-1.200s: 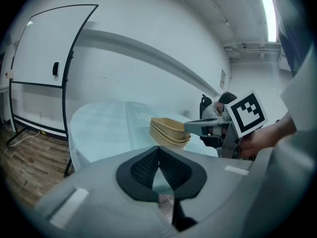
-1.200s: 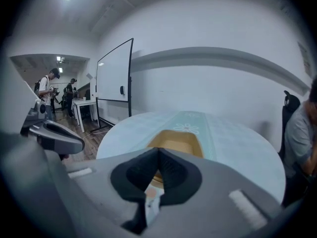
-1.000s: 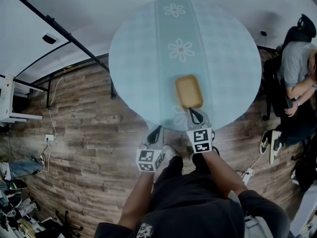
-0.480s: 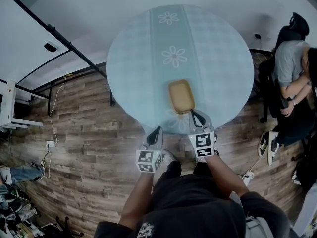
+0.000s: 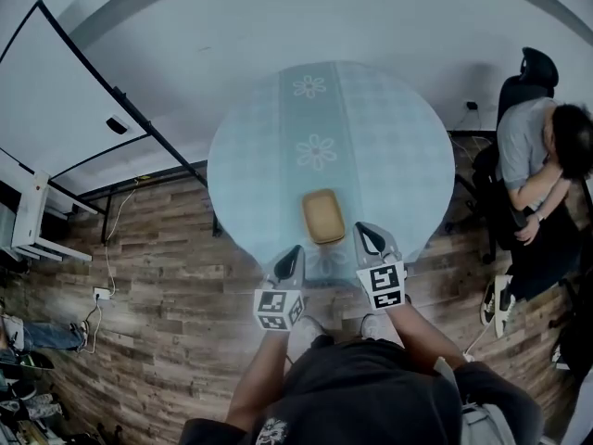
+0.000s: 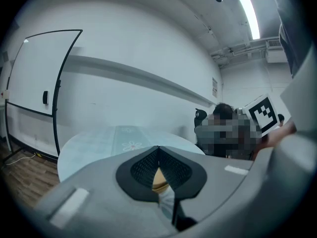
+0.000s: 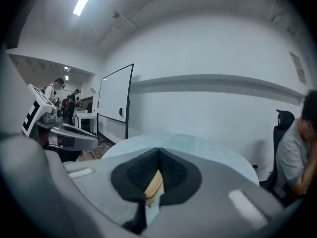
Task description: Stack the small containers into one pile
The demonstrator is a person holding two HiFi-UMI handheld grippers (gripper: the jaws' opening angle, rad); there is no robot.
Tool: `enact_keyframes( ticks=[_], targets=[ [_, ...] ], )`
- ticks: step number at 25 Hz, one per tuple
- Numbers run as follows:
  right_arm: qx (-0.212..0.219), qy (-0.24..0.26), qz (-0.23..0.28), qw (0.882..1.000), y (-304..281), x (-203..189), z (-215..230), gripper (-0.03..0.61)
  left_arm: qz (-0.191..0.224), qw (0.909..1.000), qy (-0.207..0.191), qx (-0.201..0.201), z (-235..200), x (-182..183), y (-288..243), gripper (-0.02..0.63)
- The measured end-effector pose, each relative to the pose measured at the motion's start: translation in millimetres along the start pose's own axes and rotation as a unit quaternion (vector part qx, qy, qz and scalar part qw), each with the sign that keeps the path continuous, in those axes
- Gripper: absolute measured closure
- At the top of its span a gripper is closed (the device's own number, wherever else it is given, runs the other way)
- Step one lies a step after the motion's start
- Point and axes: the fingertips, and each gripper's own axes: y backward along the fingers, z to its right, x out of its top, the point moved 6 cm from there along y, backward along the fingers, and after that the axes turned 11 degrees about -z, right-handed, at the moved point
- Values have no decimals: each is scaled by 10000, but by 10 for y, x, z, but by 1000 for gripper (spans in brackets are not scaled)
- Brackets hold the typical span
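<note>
Now, left gripper (image 5: 295, 250): we hold it just short of the table's near edge, above the wooden floor (image 5: 157, 248). Its jaws are pressed together at the tips and pinch nothing.
Right gripper (image 5: 361, 230): we hold it to the right of the left one, with its tip over the table's near rim. Its jaws are pressed together too, with nothing between them.
Tan container (image 5: 322, 216): it lies on the table close to the near edge, between the two tips and slightly farther, and neither tip touches it. We cannot tell whether it is one container or several nested.
Table (image 5: 250, 165): round, under a pale blue cloth with a flowered stripe running near to far.
Whiteboard (image 5: 65, 109): far left, against the wall.
Seated person (image 5: 533, 156): far right, beside the table.
</note>
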Motion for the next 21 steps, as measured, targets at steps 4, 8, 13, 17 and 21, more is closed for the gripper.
enact_keyframes(
  ticks=[4, 8, 13, 17, 21],
  targets=[
    [82, -71, 196, 9997, 99, 99, 142, 577, 143, 9998, -34, 92, 124, 161, -8, 609],
    [122, -188, 265, 9994, 151, 136, 264, 577, 205, 9996, -69, 161, 189, 257, -31, 609],
    [80, -197, 349, 9992, 277, 124, 394, 577, 221, 9996, -115, 162, 354, 305, -48, 609],
    [63, -310, 320, 9990, 271, 106, 436, 577, 226, 9996, -117, 119, 380, 328, -84, 609],
    [53, -335, 297, 9990, 238, 104, 442, 577, 229, 9996, -150, 102, 368, 351, -113, 609]
  ],
)
